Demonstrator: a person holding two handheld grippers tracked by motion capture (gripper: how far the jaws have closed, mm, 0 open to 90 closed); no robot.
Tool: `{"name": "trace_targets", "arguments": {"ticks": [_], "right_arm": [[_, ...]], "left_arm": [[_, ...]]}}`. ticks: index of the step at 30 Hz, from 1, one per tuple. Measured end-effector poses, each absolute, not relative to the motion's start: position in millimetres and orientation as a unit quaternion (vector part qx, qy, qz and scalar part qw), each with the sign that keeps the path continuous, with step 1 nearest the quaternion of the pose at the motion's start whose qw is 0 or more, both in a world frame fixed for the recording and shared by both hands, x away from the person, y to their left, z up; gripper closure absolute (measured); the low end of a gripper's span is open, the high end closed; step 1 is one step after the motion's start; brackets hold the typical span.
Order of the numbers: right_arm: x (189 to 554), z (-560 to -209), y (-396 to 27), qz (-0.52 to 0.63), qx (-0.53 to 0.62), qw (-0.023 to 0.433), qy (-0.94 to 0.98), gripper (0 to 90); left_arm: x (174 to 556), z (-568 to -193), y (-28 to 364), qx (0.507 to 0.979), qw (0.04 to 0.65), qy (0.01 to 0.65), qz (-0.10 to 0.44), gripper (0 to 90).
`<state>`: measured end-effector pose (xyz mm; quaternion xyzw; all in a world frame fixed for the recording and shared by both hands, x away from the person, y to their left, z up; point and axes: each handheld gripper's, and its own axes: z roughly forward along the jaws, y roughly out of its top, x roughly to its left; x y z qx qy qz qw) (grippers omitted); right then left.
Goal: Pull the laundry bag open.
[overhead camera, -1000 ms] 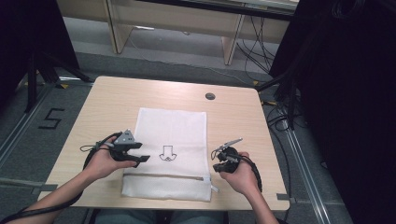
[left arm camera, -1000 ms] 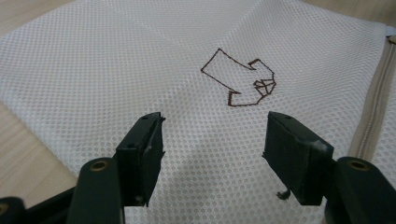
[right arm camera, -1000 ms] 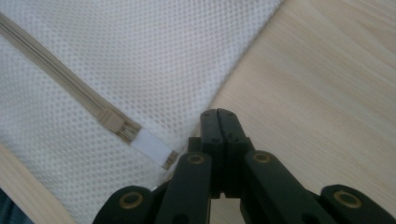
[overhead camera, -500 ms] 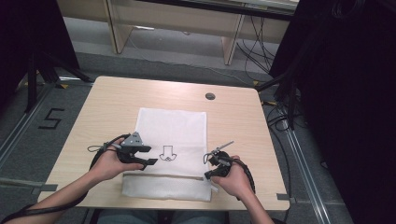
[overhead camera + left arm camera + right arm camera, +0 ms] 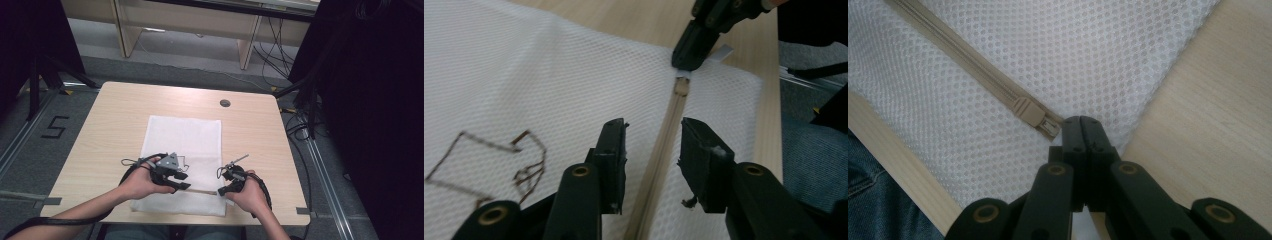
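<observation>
Two fingers (image 5: pixel 611 165) astride zipper (image 5: pixel 664 150), untouched

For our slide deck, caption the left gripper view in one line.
Left gripper straddles the beige zipper of a white mesh bag; right gripper pinches its end.

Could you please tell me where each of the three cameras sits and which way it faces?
High view: above the person's side, facing forward and down on the table; forearms and both grippers show.
Left gripper view: rides the left gripper, facing along the zipper.
Right gripper view: rides the right gripper, facing the zipper slider.
Shared: the white mesh bag.
</observation>
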<state>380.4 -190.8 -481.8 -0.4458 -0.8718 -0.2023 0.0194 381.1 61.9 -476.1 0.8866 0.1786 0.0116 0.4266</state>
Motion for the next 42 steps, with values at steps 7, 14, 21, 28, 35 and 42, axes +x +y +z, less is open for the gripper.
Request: {"name": "trace_targets", "arguments": {"ticks": [7,14,21,28,35,42], "right_arm": [[380.5,-482.4,-191.1,-0.205,-0.440,0.016,-0.874,90.0],[380.4,-482.0,-190.9,-0.203,-0.448,0.020,-0.870,90.0],[380.0,-483.0,-191.0,-0.208,-0.452,0.020,-0.867,90.0],[380.9,-482.6,-191.7,-0.210,-0.446,0.022,-0.870,90.0],[381.6,-482.4,-191.6,-0.207,-0.446,0.023,-0.870,90.0],[380.3,-481.2,-190.1,-0.201,-0.455,0.030,-0.867,90.0]], "left_arm": [[382.4,-480.4,28.2,0.900,0.414,0.138,0.007,67.8],[384.4,-491.2,4.1,0.906,0.404,0.124,0.001,70.3],[386.4,-499.8,-9.2,0.911,0.395,0.122,0.000,71.0],[384.0,-506.2,-13.4,0.913,0.392,0.112,0.006,73.5],[383.4,-505.1,-15.8,0.919,0.381,0.097,0.016,78.8],[385.3,-498.5,-16.6,0.919,0.384,0.092,0.008,80.8]]}}
